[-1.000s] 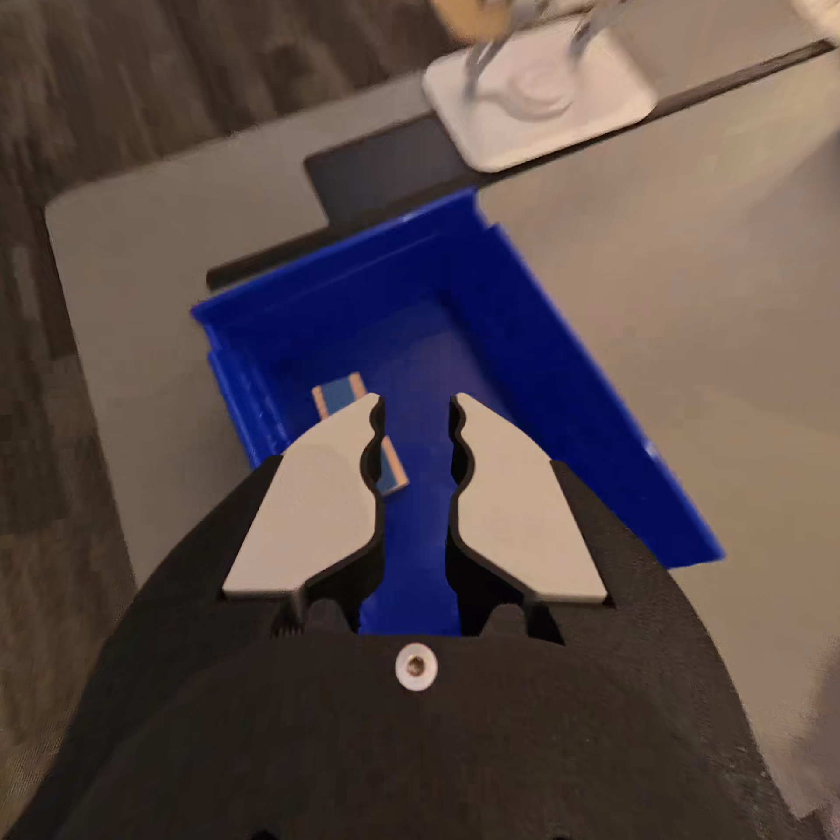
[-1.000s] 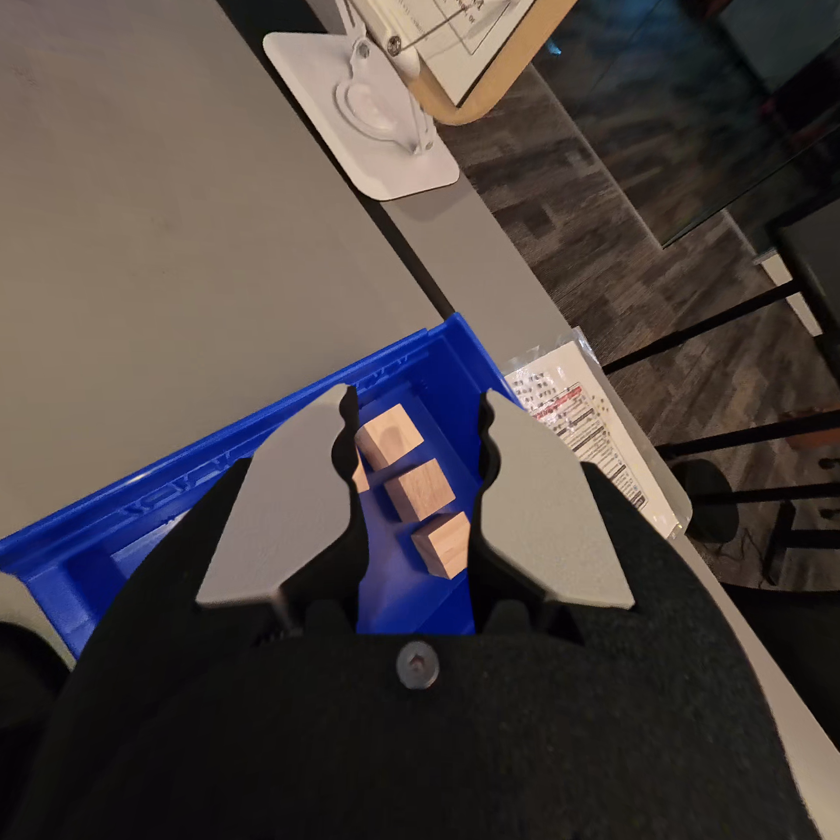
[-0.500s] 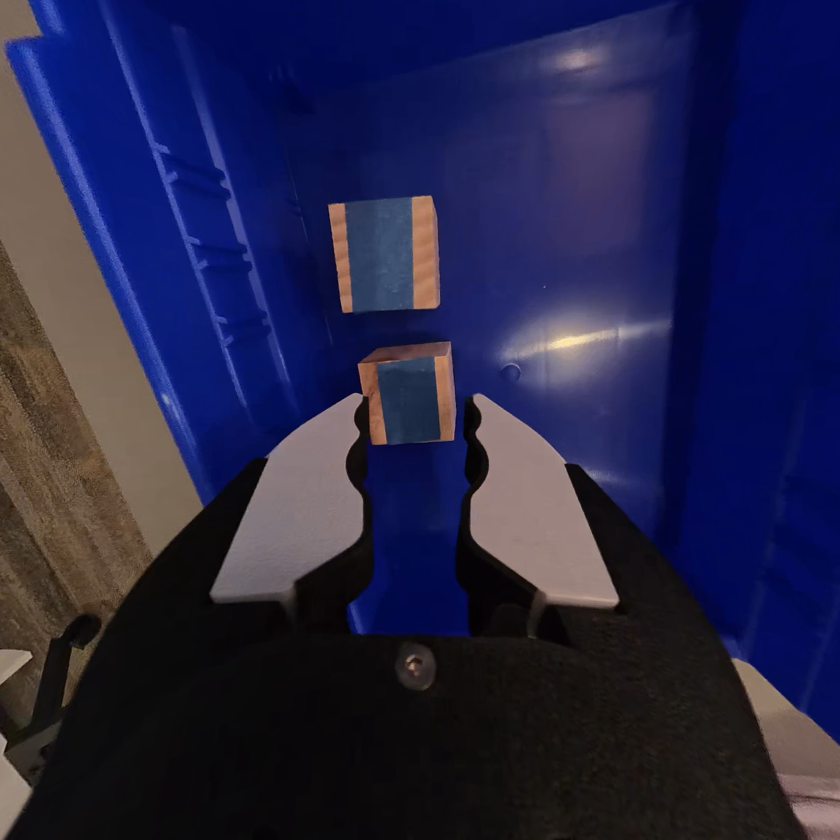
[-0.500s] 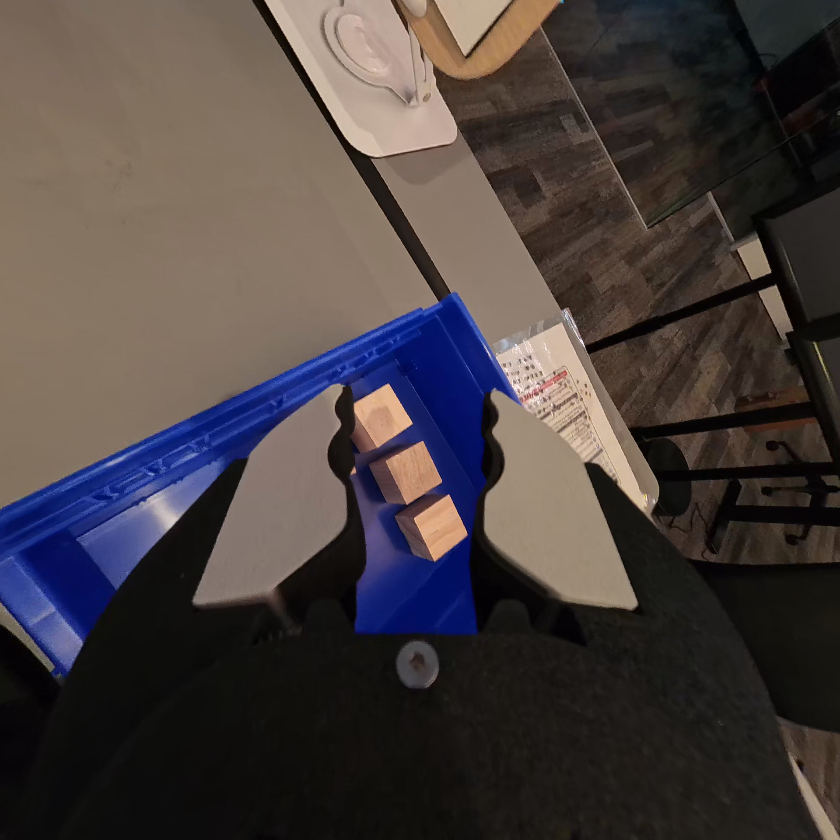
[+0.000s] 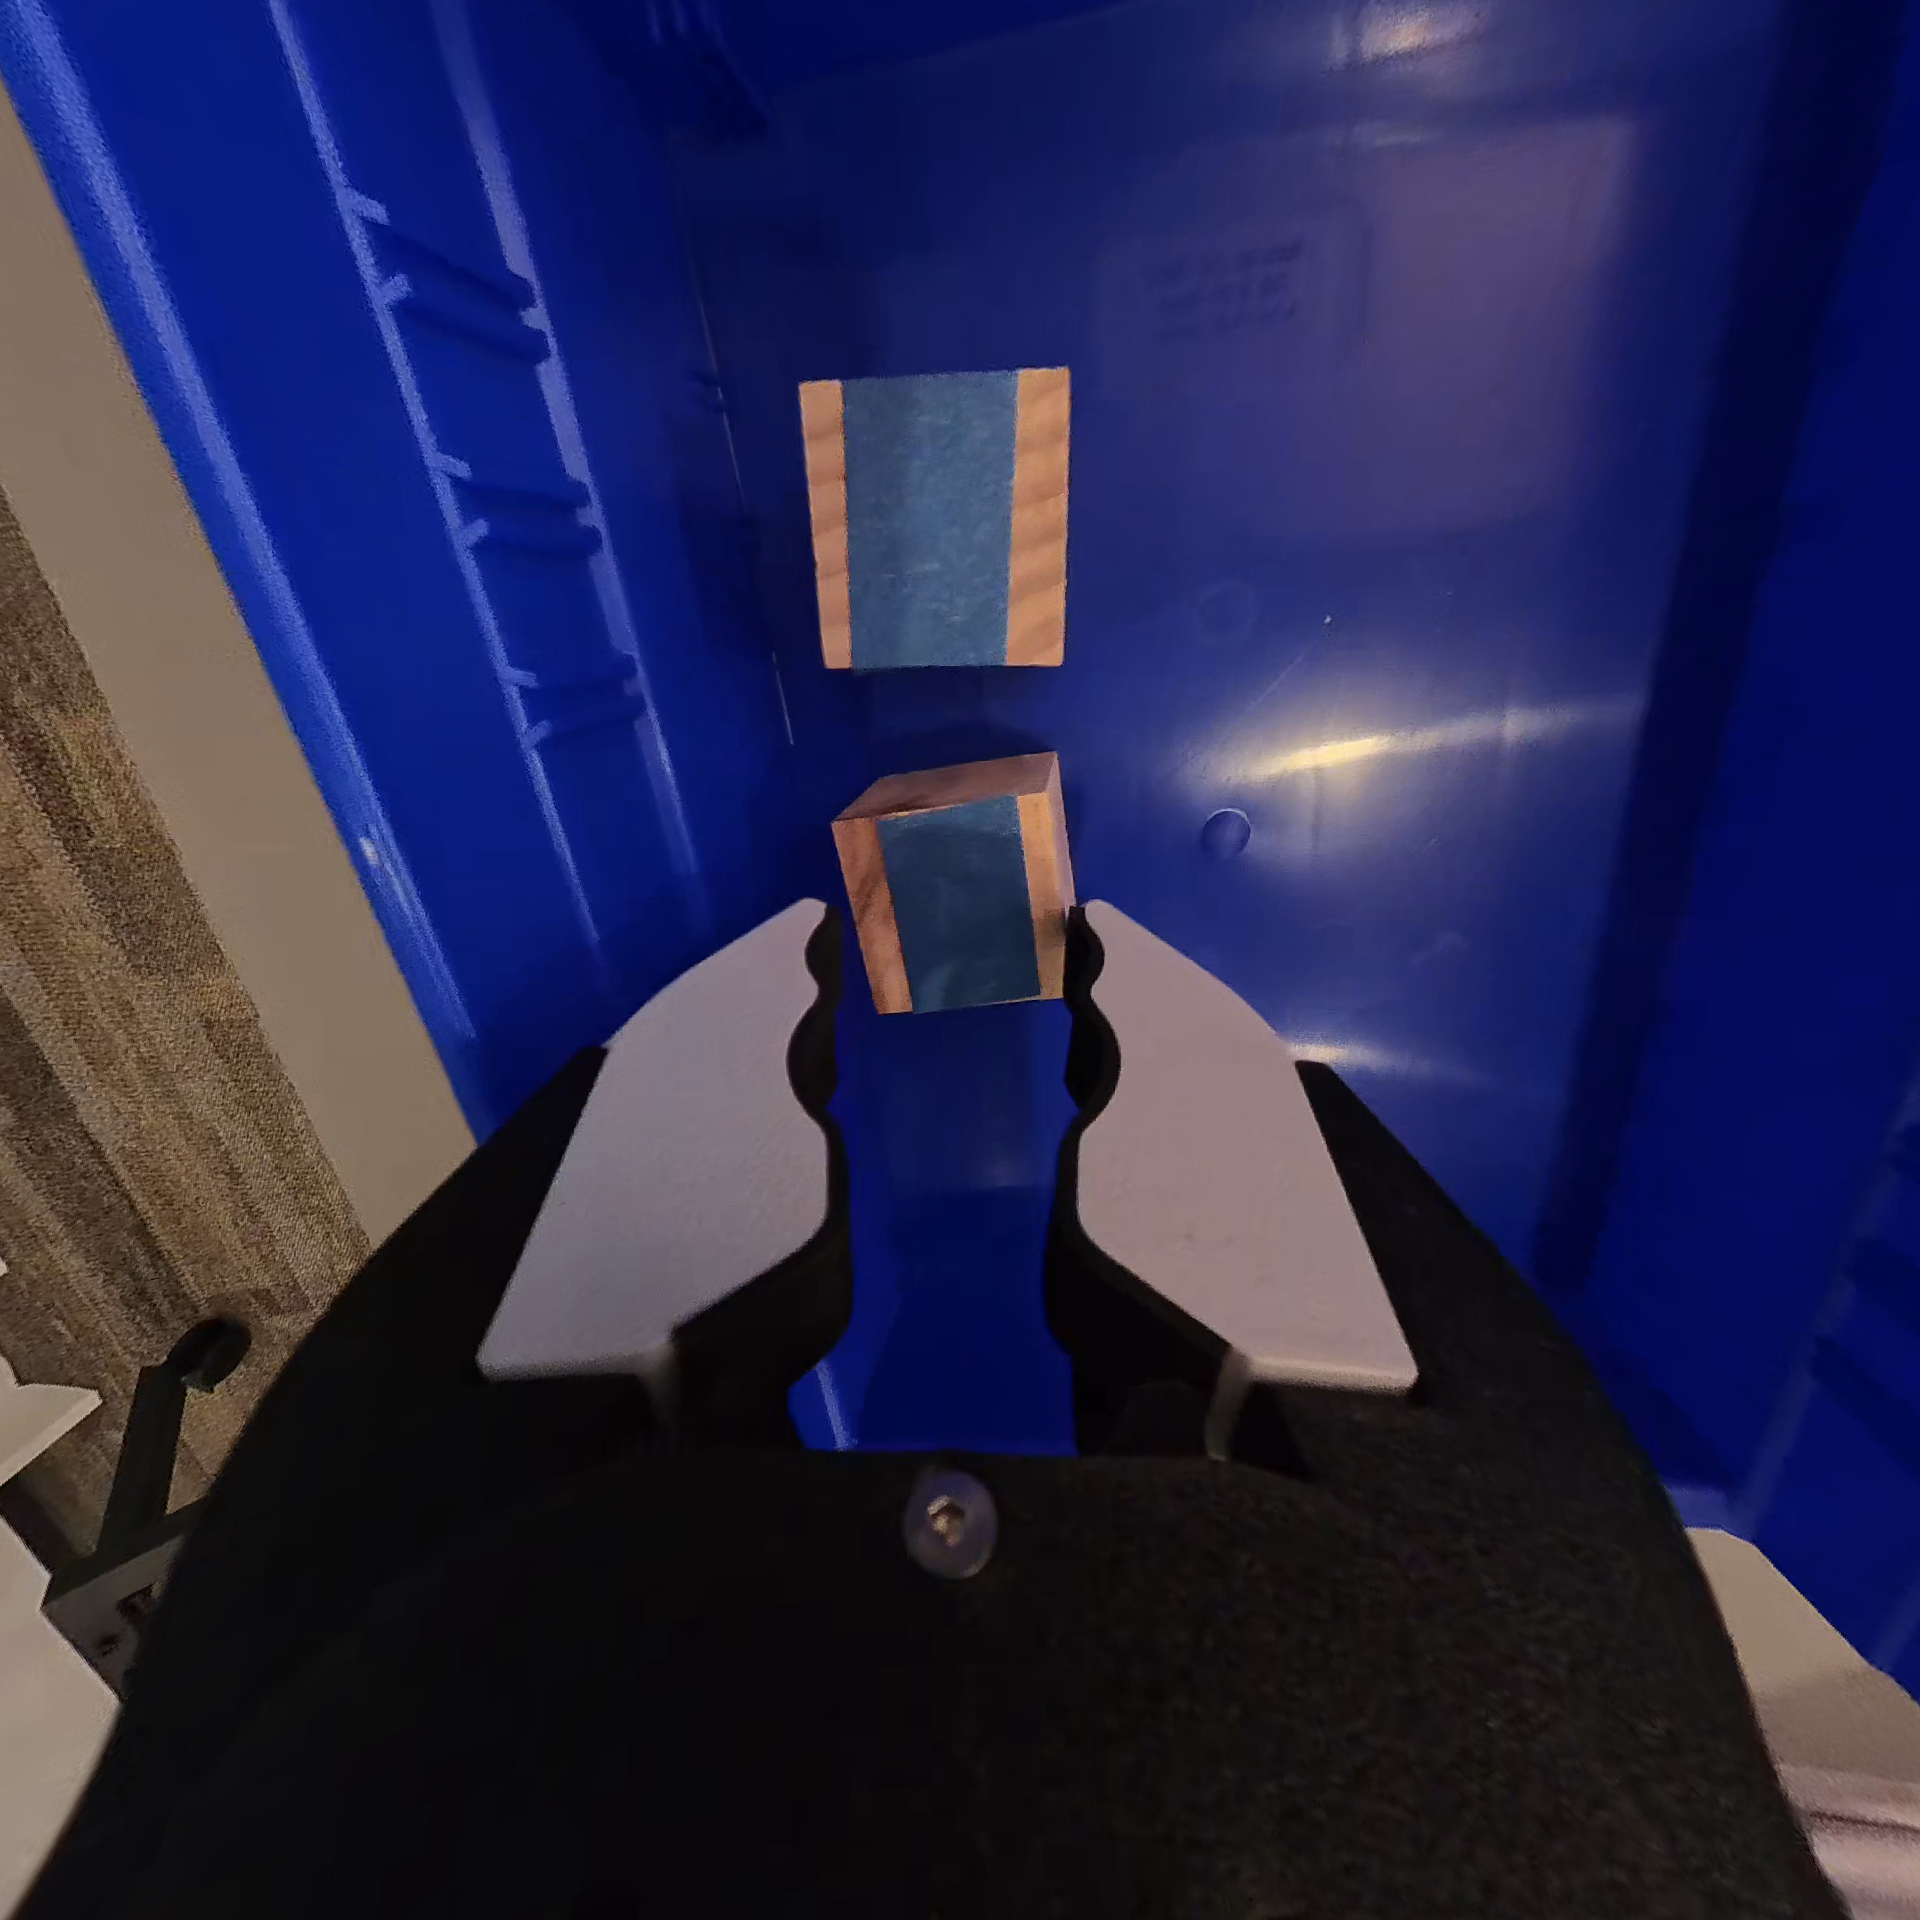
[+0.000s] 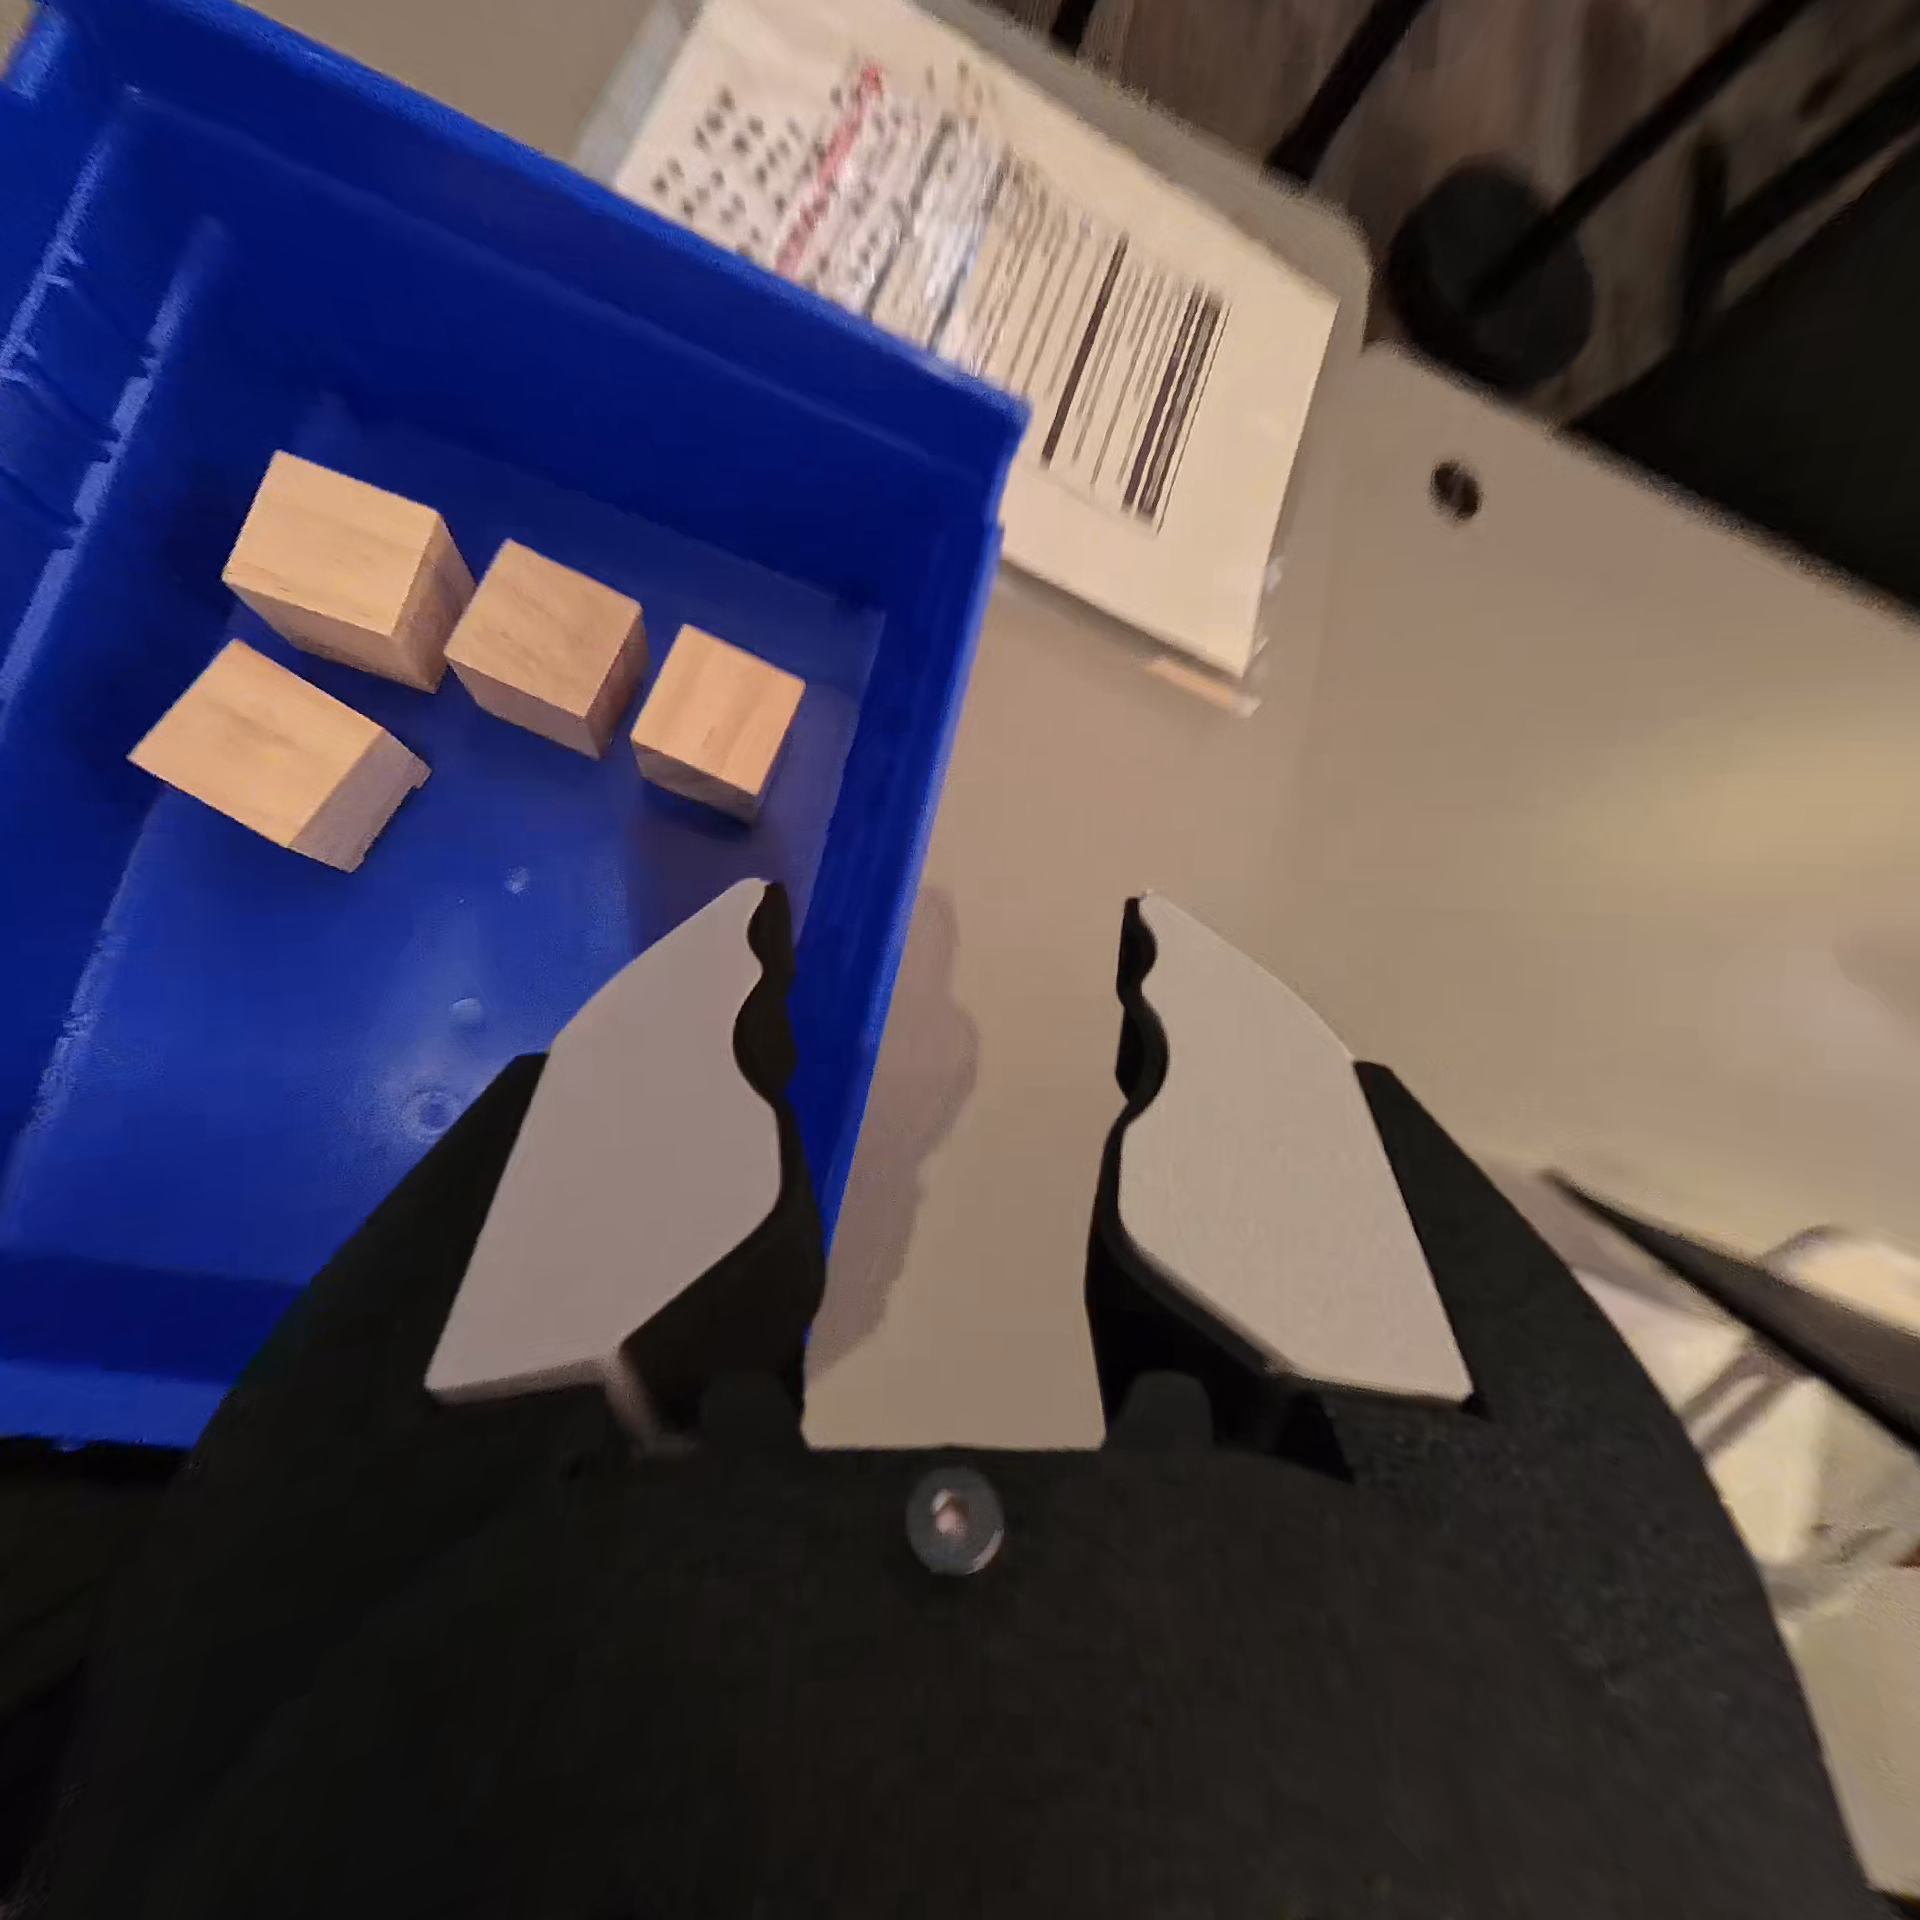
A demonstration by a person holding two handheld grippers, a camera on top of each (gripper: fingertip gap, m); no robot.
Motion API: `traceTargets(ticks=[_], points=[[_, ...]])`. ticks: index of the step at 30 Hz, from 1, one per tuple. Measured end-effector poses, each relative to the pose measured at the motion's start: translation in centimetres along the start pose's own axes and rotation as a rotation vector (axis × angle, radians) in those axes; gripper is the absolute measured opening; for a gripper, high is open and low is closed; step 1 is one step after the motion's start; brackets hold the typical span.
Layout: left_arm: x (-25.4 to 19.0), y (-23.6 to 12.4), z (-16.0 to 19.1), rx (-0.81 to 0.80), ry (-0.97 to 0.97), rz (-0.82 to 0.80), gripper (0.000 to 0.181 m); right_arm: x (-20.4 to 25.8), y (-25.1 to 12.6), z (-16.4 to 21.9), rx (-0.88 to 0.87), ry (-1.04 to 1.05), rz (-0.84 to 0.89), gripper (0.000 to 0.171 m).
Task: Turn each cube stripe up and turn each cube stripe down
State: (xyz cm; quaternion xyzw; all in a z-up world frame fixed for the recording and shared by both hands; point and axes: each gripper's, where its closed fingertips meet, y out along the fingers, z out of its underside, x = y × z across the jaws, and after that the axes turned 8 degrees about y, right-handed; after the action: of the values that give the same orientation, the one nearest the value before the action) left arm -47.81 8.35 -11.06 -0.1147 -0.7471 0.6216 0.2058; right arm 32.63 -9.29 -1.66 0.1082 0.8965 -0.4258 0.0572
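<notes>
In the left wrist view, two wooden cubes with a blue stripe lie in a blue bin [image 5: 1455, 520]. The far cube [image 5: 935, 520] lies stripe up. The near cube [image 5: 951, 899] shows its stripe and a plain face along its far edge. My left gripper [image 5: 948, 914] is open, its tips on either side of the near cube; the right fingertip [image 5: 1091, 935] is at the cube's edge. In the right wrist view, several plain-faced wooden cubes [image 6: 545, 644] lie in a blue bin [image 6: 914, 582]. My right gripper [image 6: 951, 899] is open and empty over the table, just right of the bin wall.
A printed sheet in a clear sleeve [image 6: 1091, 312] lies on the grey table [image 6: 1558, 831] beyond the bin's far right corner. The table has a small hole [image 6: 1455, 488]. The table's left edge and the floor [image 5: 125, 1039] show beside the bin in the left wrist view.
My left gripper dropped from above the bin into it, opened wider and now has the near striped cube between its tips. My right gripper swung right off the bin to over the table.
</notes>
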Motion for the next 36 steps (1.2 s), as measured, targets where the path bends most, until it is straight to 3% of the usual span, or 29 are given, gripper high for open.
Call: traceTargets(ticks=[6, 8, 10, 11, 24, 32, 36], points=[[-0.1, 0.9, 0.4, 0.045, 0.004, 0.002, 0.044, 0.9, 4.1, 3.9, 0.195, 0.209, -0.185, 0.057], [-0.1, 0.9, 0.3, 0.046, 0.008, -0.005, 0.043, 1.4, 4.9, 5.0, 0.267, 0.235, -0.214, 0.042], [-0.2, 0.9, 0.2, 0.044, 0.024, -0.011, 0.042, 2.3, 5.1, 5.4, 0.307, 0.230, -0.265, 0.011], [-0.3, 0.9, 0.0, 0.042, 0.031, -0.016, 0.042, 2.6, 5.2, 5.4, 0.309, 0.218, -0.277, 0.006], [-0.3, 1.2, -0.3, 0.043, 0.068, -0.037, 0.043, 3.5, 4.9, 5.4, 0.332, 0.077, -0.252, 0.007], [-0.3, 1.6, -0.3, 0.053, 0.073, -0.037, 0.045, 4.2, 4.9, 5.2, 0.332, 0.114, -0.292, 0.006], [-0.3, 1.6, -0.2, 0.062, 0.074, -0.034, 0.044, 3.2, 4.3, 4.1, 0.279, 0.158, -0.240, 0.019]])
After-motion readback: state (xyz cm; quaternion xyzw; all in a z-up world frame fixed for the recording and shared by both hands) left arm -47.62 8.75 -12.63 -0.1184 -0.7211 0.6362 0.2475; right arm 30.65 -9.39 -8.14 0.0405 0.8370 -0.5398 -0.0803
